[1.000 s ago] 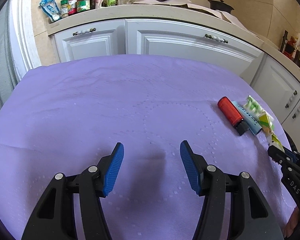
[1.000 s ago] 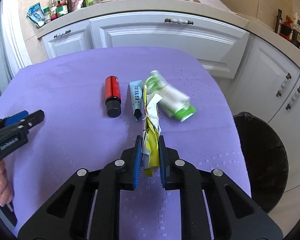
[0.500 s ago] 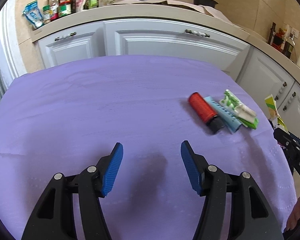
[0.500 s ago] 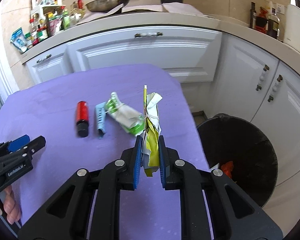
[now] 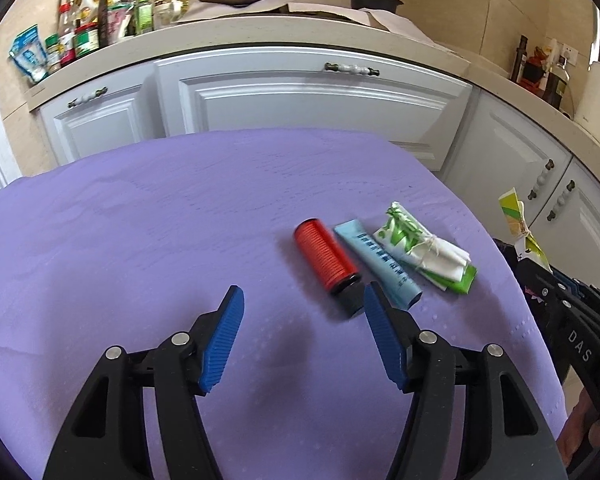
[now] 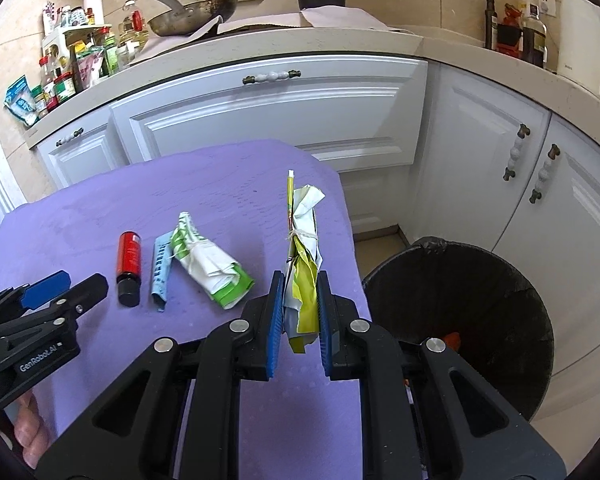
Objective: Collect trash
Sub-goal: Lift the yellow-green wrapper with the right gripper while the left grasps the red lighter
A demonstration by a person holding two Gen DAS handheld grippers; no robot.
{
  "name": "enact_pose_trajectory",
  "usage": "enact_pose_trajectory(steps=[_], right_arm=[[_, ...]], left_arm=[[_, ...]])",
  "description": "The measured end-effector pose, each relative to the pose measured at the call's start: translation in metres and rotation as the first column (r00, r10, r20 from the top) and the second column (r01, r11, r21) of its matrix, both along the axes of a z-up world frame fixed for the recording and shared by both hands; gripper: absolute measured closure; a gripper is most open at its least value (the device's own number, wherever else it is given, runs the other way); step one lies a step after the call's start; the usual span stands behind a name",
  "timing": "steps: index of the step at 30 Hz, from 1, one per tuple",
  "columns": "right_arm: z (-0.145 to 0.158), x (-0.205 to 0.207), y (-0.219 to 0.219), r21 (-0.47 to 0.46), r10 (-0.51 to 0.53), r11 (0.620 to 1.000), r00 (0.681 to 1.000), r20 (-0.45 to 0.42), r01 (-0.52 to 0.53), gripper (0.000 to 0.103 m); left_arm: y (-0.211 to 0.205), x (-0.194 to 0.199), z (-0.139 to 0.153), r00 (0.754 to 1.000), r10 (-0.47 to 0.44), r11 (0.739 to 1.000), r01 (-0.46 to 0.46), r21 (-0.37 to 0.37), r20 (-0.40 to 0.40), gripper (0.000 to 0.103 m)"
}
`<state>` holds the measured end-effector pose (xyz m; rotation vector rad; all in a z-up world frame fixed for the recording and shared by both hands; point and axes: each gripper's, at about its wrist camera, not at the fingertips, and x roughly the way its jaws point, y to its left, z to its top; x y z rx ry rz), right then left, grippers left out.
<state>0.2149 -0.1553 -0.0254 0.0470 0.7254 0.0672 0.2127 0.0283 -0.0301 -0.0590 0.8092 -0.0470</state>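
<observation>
While my right gripper (image 6: 299, 312) jaws clench the tied wrapper bundle (image 6: 302, 256) near the bin (image 6: 456, 320), my left gripper (image 5: 302, 338) jaws stand released, ready for the red bottle (image 5: 327, 260).

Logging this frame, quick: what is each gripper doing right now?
Left gripper: open, empty, above the purple tablecloth.
Right gripper: shut on the tied yellow wrapper bundle, near the black trash bin.
</observation>
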Motion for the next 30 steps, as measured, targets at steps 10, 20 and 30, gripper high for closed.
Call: enact_pose_trajectory(steps=[10, 20, 30], right_arm=[[-0.004, 0.005, -0.007, 0.021, -0.004, 1.0, 1.0, -0.008, 0.005, 0.087], [-0.007, 0.005, -0.001, 0.024, 0.008, 1.0, 1.0, -0.016, -0.008, 0.087], [-0.01, 0.004, 0.002, 0.026, 0.013, 1.0, 1.0, -0.023, -0.012, 0.087]], left_arm=[[-0.012, 0.027, -0.015, 0.998, -0.013, 1.0, 0.014, 0.021, -0.057, 0.038], [0.005, 0.024, -0.018, 0.998, -0.016, 1.0, 0.015, -0.005, -0.066, 0.059], [-0.002, 0.029, -0.018, 0.996, -0.065, 0.998, 0.065, -0.006, -0.056, 0.078]])
